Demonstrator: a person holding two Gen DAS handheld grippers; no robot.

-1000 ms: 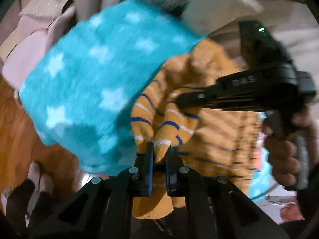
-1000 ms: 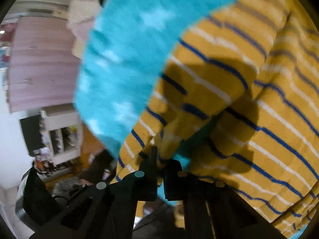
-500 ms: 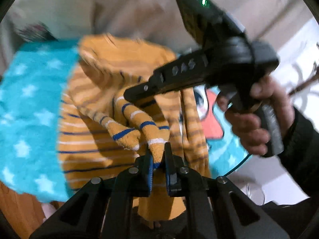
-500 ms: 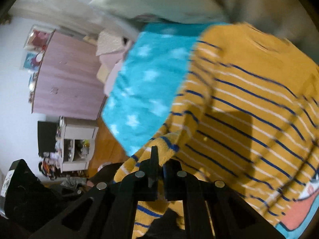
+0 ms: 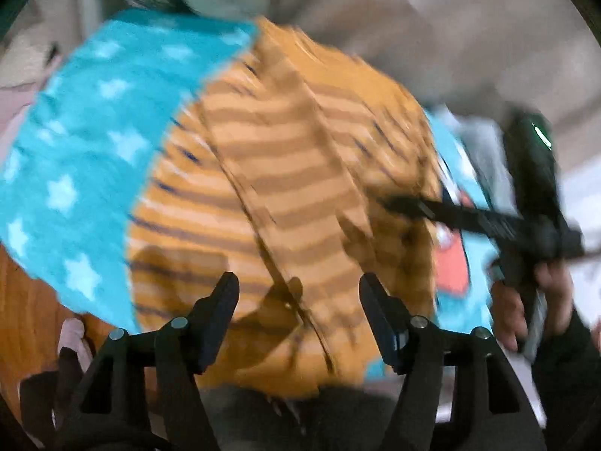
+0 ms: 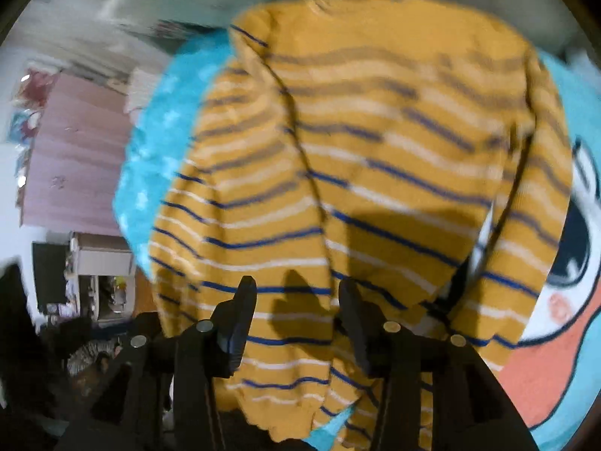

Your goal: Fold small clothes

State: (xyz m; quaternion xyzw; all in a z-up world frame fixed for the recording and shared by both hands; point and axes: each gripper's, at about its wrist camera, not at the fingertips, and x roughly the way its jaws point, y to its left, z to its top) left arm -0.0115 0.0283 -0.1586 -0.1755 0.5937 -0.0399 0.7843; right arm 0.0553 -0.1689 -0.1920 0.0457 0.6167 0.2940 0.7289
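A small mustard-yellow sweater with blue and white stripes is being laid out on a turquoise blanket patterned with pale stars — the blanket serves here as the landmark. The sweater is lying across the blanket's middle, its neckline towards the blanket's far edge and its hem hanging near the close edge. Both sleeves appear to be folded in over the body, with vertical creases running down each side, so the first folds are judged as done; the crosswise fold of hem to neck is judged as still to be made.

The left gripper is being held above the sweater's lower part with its jaws spread wide. They have just been opening, and nothing is being pinched between them. The right gripper is likewise being held over the hem area, jaws parted about half-way and just opened — the knit is seen beneath them, not clamped. In the left view, the right tool is seen over the blanket's right side, gripped by a hand.
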